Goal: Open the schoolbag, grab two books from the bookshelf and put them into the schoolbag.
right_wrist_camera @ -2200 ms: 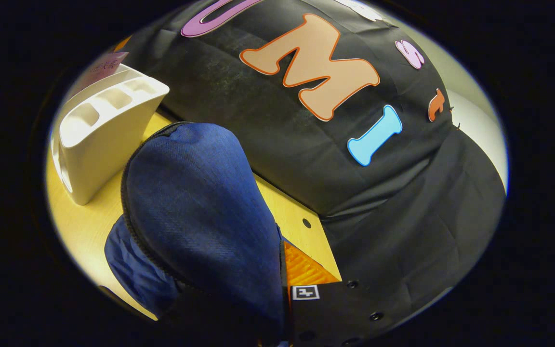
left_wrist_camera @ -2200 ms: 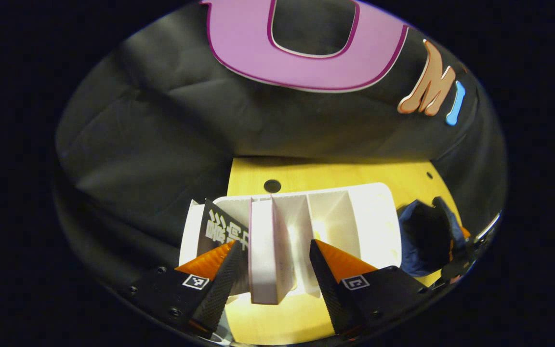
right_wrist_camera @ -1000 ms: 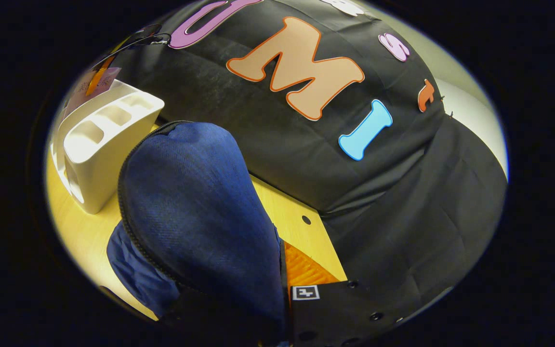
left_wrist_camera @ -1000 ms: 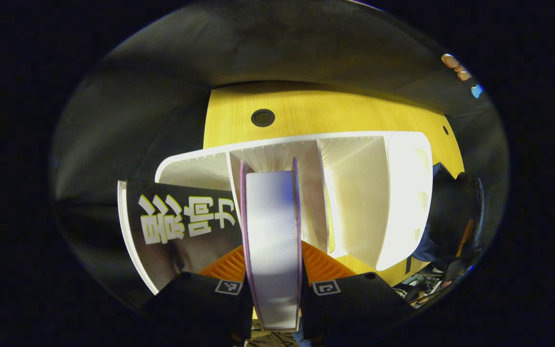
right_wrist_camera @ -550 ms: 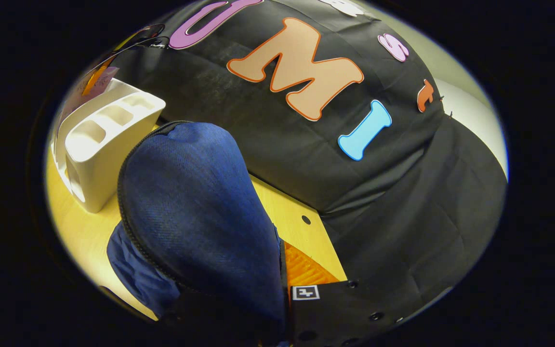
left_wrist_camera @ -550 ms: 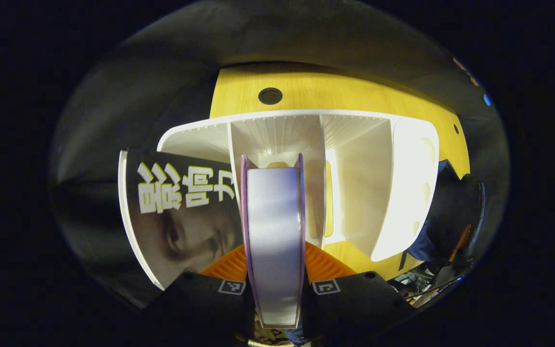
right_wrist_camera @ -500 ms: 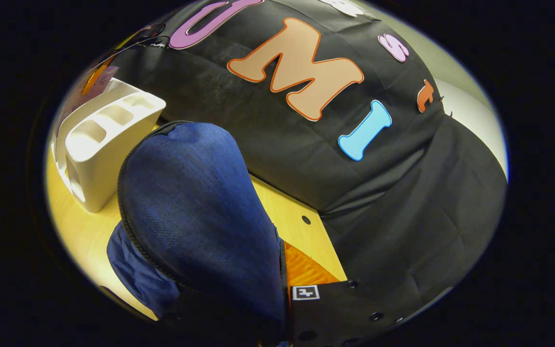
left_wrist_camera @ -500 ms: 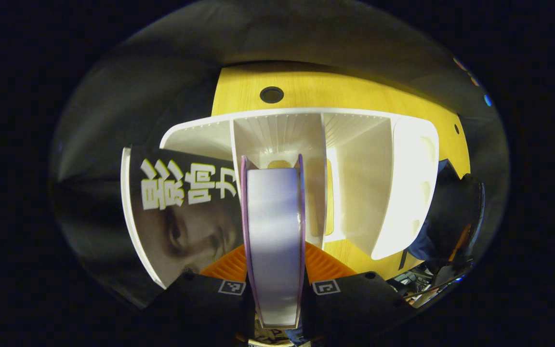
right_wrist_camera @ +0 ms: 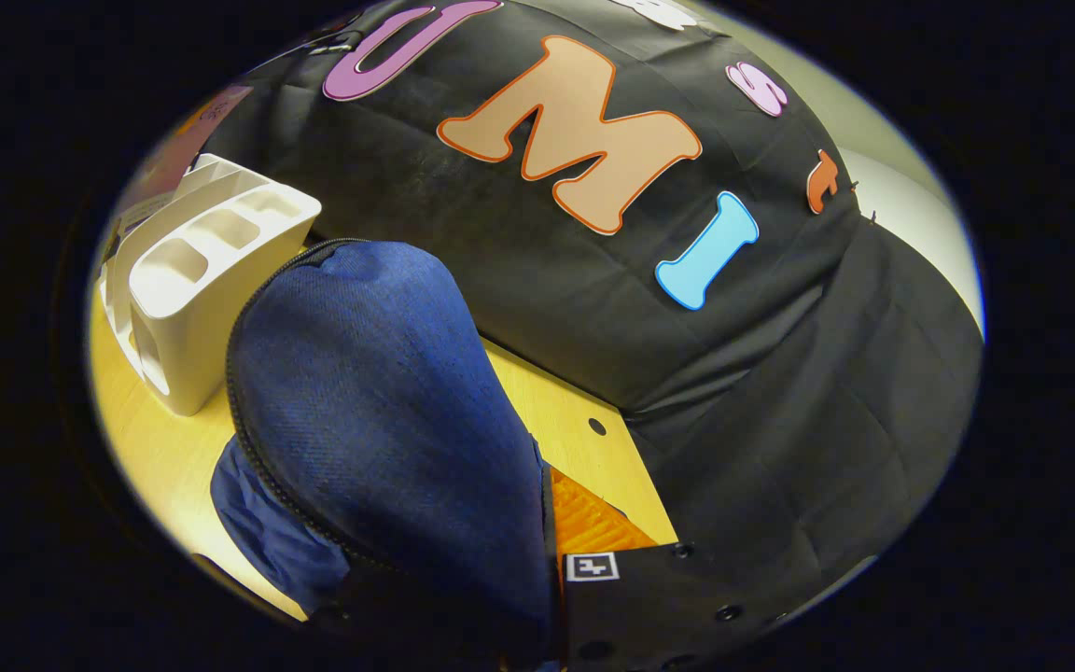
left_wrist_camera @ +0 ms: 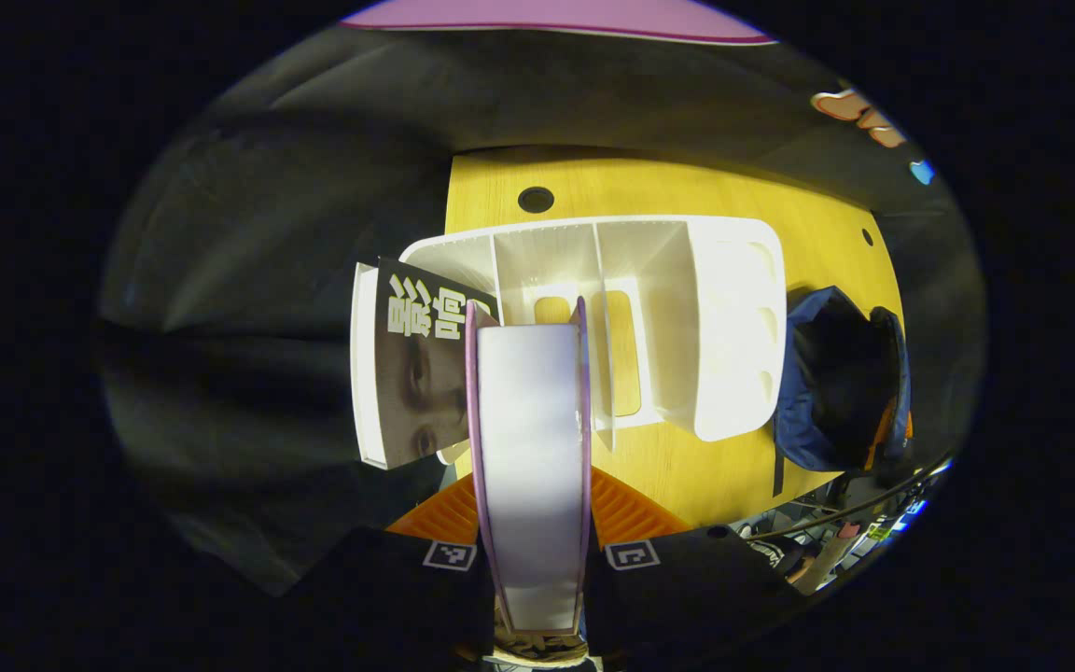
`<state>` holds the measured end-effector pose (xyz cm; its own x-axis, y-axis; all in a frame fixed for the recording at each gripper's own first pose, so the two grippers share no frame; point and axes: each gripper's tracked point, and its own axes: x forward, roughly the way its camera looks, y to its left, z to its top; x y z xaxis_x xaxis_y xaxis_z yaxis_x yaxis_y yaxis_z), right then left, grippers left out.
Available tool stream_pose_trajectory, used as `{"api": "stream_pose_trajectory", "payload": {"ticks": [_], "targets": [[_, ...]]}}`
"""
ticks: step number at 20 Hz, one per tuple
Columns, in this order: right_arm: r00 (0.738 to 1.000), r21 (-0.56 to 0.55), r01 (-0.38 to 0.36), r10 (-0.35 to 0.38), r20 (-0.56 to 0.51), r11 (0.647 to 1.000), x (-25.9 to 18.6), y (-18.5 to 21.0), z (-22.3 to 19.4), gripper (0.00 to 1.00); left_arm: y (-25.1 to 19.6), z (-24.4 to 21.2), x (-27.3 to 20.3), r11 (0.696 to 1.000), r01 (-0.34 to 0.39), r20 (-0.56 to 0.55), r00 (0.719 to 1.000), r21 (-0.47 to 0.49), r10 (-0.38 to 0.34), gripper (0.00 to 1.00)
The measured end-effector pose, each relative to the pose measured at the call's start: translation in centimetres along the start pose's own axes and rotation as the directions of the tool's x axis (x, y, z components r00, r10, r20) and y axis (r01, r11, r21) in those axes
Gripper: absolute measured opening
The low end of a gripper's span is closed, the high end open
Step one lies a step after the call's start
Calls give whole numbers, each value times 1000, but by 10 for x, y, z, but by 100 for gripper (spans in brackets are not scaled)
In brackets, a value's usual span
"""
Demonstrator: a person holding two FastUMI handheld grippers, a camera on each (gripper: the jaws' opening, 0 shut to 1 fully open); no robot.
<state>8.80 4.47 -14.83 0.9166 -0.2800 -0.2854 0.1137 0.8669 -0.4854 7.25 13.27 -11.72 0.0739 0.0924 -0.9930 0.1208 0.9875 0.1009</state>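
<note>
Left gripper view: left gripper (left_wrist_camera: 531, 509) clamping upright purple-edged book (left_wrist_camera: 530, 448) above bookshelf (left_wrist_camera: 687, 308).

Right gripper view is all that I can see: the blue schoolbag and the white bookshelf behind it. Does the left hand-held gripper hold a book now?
Observer: Yes. The left hand-held gripper is shut on a purple-edged book, one finger on each cover.
Operator: Is there another book in the bookshelf?
Observer: One black-cover book leans in its end slot, beside the held one.
Operator: Is the schoolbag open?
Observer: In the left gripper view its mouth gapes dark beside the shelf.
</note>
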Motion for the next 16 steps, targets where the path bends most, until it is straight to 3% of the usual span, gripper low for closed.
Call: {"api": "stream_pose_trajectory", "payload": {"ticks": [9, 16], "targets": [[1000, 108, -1, 2, -9, 994, -2, -9, -2, 8, -51, -16, -77, 998, 68, 79, 994, 13, -69, 35], [999, 170, -31, 34, -14, 985, -9, -14, -3, 8, -109, -22, -112, 987, 127, 113, 984, 102, -138, 32]]}}
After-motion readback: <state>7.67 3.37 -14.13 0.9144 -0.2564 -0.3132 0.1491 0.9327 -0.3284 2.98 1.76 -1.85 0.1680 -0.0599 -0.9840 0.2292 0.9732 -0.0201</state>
